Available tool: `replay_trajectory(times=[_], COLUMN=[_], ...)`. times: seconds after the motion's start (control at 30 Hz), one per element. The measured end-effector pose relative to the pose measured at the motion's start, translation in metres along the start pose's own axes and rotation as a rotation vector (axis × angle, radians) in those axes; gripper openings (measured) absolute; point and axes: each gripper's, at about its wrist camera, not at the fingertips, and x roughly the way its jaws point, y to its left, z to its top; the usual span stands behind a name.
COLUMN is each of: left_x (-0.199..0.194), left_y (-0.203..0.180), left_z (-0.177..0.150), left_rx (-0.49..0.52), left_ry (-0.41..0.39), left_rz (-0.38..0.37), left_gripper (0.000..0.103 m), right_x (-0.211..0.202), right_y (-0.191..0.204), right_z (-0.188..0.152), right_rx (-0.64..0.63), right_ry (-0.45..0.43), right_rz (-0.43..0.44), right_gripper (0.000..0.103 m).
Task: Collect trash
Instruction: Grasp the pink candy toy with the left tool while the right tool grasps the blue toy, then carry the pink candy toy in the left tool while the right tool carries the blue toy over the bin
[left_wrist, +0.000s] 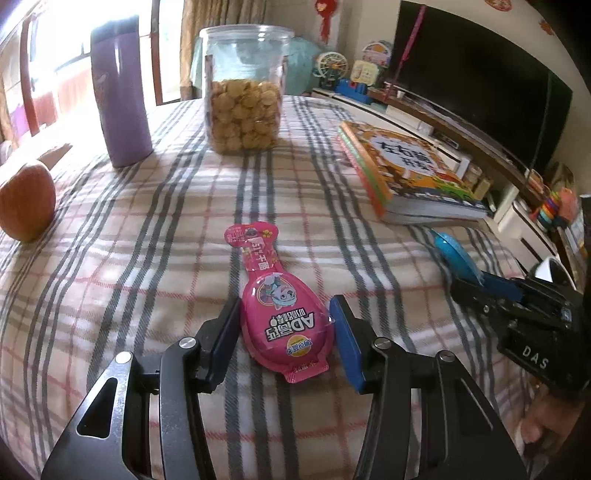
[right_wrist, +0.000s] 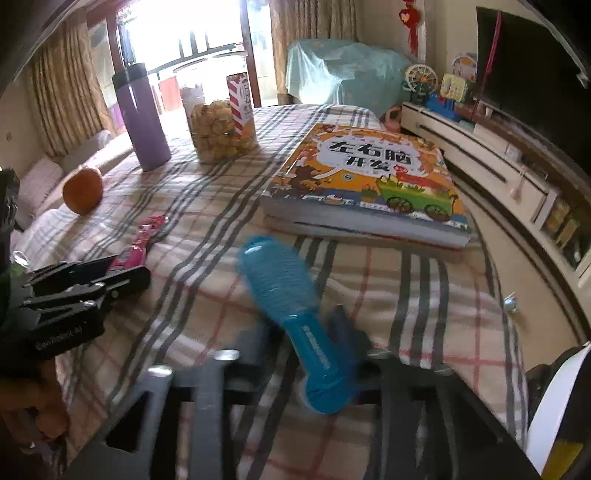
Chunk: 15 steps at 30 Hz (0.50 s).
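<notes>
On the plaid cloth (left_wrist: 110, 280) of the worktop, woven with grey and pink stripes, lie two pieces of trash. My left claw (left_wrist: 286, 332) straddles the bulb end of a glossy pink wrapper (left_wrist: 280, 317), egg-shaped with a narrow flat neck; the left pad touches its edge and the blue right pad meets its clear rim, jaws about half apart. The wrapper lies flat on the cloth. My right claw (right_wrist: 299, 343) is blurred; its jaws sit narrow about the handle of one ridged blue plastic piece (right_wrist: 291, 310), a spoon-like oval, with its oval end lying just in front of the books (right_wrist: 369, 184). Whether the pads actually press it I cannot tell.

Count of other items: one smooth purple flask (left_wrist: 118, 96), cylindrical and upright; one clear plastic jar (left_wrist: 243, 92), roughly half full of round tan snacks; one orange fruit (left_wrist: 26, 203) at the left edge; two thick books stacked, the top cover glossy and orange.
</notes>
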Motion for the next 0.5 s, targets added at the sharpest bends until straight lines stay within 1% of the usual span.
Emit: replay_trajectory(times=[0.17,0.3,0.5], left_x=[-0.016,-0.034,-0.059], left_y=[-0.011,-0.028,-0.06], left_z=[-0.015,-0.03,-0.048], left_rx=[0.009,0.031,0.082], left_ry=[-0.002,-0.006,-0.016], left_rz=[-0.05,-0.1,-0.169], left_gripper=[0.048,0.048,0.048], right_x=[-0.016,-0.035,-0.063], right_y=[-0.006,-0.012,-0.02], right_z=[-0.011,-0.026,-0.051], right_rx=[0.063,0.115,0.173], right_ry=[-0.014,-0.028,-0.044], right_rz=[0.044,0.081,0.098], right_gripper=[0.026,0.026,0.026])
